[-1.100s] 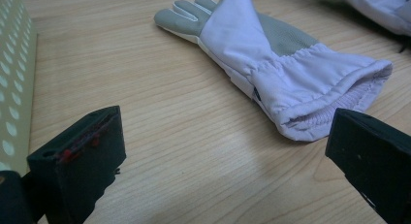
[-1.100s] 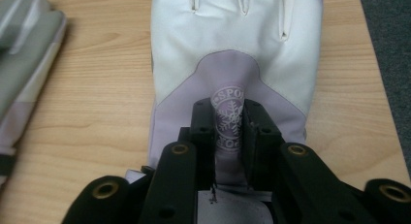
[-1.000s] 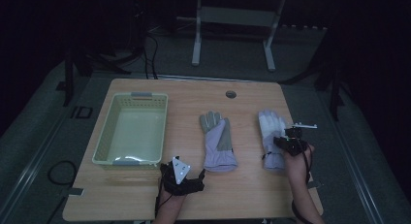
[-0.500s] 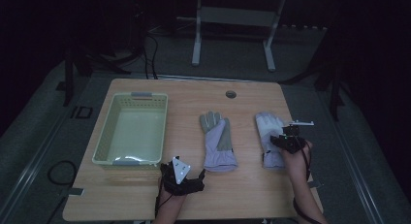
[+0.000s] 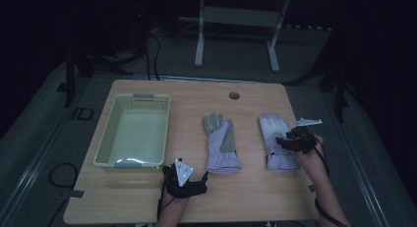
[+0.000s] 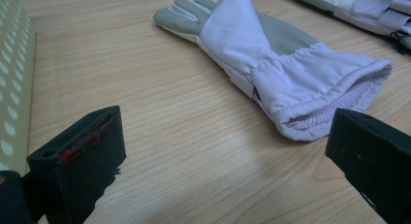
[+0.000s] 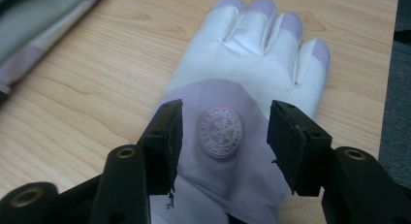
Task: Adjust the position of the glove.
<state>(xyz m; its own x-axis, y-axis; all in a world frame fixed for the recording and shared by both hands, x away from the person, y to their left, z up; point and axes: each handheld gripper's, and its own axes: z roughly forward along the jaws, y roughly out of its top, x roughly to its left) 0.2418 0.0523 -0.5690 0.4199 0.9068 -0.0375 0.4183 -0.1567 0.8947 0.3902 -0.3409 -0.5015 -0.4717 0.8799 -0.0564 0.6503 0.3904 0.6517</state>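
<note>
Two pale lilac gloves lie flat on the wooden table (image 5: 147,197). The middle glove (image 5: 221,144) has a grey palm patch, and its cuff (image 6: 320,95) opens toward my left gripper (image 6: 225,136). That gripper (image 5: 184,172) rests open near the front edge, with bare wood between its jaws. My right gripper (image 5: 289,140) hovers over the right glove (image 5: 273,133). Its jaws have just been opening. They stand apart on either side of the glove's round badge (image 7: 219,132), and the pads do not press the fabric, so this gripper (image 7: 225,120) is open.
A pale green perforated basket (image 5: 105,138) stands at the table's left, its wall (image 6: 14,88) close beside my left gripper. A round cable hole (image 5: 234,95) sits near the far edge. A metal stand's legs (image 5: 236,35) rise behind the table on the dark floor.
The right gripper has shifted slightly over the right glove, which has stayed flat on the table. The left hand and the middle glove have not moved.
</note>
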